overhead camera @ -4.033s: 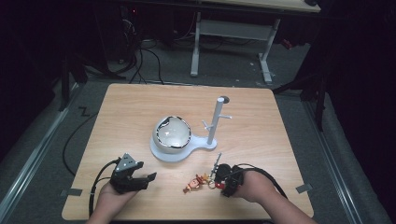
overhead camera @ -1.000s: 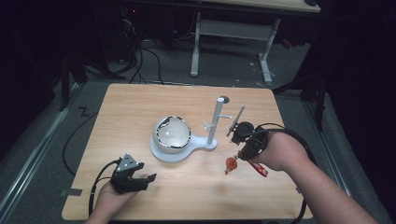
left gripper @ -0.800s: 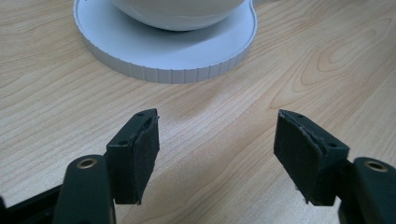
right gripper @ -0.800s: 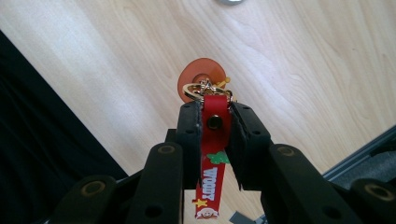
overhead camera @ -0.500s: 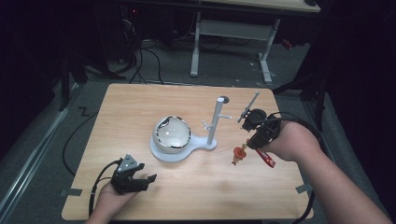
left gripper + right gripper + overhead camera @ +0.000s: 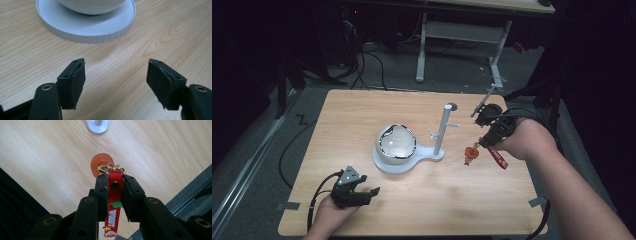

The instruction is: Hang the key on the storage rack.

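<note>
The right tool [image 6: 484,141] is held up in the air near the right edge of the worktop [image 6: 362,107], just beside the white stand [image 6: 441,131]. Its jaws are pinched tight on the red strap [image 6: 114,195] of a keychain [image 6: 472,152]. In the right gripper view the strap is seen squeezed between the 2 black jaws, w/ a gold ring [image 6: 106,168] and an orange round charm [image 6: 98,163] hanging below. The strap is probably gripped so the ring end can swing free. The ring is likely meant to be hooked on 1 of the small pegs [image 6: 454,125] on the stand's pole, so the keychain is kept close to the pole & at about peg height.

The left tool [image 6: 362,192] is rested low at the front left of the worktop. Its jaws are wide apart, w/ nothing between them. It looks parked there, out of the way, pointing at the stand's round base [image 6: 87,33]. A white bowl [image 6: 397,143] is seated on that base, near the middle of the worktop.
</note>
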A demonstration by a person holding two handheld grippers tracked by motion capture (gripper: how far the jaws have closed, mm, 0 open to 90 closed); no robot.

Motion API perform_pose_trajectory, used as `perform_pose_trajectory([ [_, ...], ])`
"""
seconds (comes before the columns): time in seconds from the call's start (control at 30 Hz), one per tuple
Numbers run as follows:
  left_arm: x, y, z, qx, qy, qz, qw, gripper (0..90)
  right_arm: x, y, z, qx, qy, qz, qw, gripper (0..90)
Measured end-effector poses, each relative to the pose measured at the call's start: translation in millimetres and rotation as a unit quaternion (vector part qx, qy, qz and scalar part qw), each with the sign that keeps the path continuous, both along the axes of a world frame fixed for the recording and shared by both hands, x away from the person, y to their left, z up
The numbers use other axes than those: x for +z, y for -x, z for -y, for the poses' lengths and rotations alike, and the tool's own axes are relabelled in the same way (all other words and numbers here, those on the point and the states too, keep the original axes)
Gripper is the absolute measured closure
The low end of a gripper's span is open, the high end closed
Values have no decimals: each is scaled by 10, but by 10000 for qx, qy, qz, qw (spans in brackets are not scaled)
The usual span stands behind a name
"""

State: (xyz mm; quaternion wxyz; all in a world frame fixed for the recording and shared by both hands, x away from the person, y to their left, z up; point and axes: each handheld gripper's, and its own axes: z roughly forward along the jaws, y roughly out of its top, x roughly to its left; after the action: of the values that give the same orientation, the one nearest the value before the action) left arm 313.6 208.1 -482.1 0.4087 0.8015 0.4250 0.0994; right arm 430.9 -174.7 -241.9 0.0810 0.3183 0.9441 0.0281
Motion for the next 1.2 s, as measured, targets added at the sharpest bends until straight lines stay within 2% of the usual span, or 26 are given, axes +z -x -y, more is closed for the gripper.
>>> perform_pose_trajectory([
  [0.23, -2, -1, -10, 7, 14, -22, 10000, 318, 82, -103, -43, -125, -64, 103, 9998, 749],
  [0.37, -1, 0, -17, 9, 17, -18, 10000, 318, 115, -183, -94, -87, -80, 142, 9998, 749],
  [0.8, 4, 5, -21, -9, 26, -18, 10000, 318, 147, -262, -282, 2, 0, 128, 9999, 749],
  [1.03, 1, 6, -7, -49, 62, -31, 10000, 318, 108, -310, -362, 82, 9, 96, 9999, 749],
  [1.2, -19, -2, 17, -96, 39, -65, 9999, 318, 80, -339, -404, -23, 36, 59, 10000, 749],
])
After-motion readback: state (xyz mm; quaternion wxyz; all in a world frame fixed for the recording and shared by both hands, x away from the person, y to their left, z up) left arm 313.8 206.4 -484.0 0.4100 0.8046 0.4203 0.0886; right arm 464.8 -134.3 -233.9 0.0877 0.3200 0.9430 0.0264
